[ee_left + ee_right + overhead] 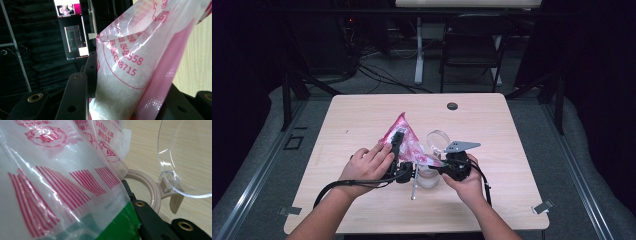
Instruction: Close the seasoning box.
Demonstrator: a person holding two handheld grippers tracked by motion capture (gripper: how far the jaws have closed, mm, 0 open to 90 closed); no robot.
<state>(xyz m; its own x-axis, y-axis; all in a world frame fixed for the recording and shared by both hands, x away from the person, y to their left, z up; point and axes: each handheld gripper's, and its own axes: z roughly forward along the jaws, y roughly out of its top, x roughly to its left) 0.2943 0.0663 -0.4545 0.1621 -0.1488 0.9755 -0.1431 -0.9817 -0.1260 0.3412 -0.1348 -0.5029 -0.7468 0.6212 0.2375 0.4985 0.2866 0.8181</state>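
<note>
A clear plastic bag (406,141) with pink print and white granules is held tilted above the table between both grippers. My left gripper (397,146) is shut on its upper part; in the left gripper view the bag (130,67) bulges between the two black jaws. My right gripper (443,167) is shut on the bag's lower corner. There the bag (57,177) hides one jaw, and the other finger (148,218) lies under it. Just past that corner stands a clear jar (429,178) with a beige rim (151,187) and its clear lid (186,157) flipped open.
A thin metal utensil (414,188) lies on the wooden table (362,115) by the jar. A dark grommet (452,106) sits near the far edge. A black chair (474,45) and a desk leg stand behind the table.
</note>
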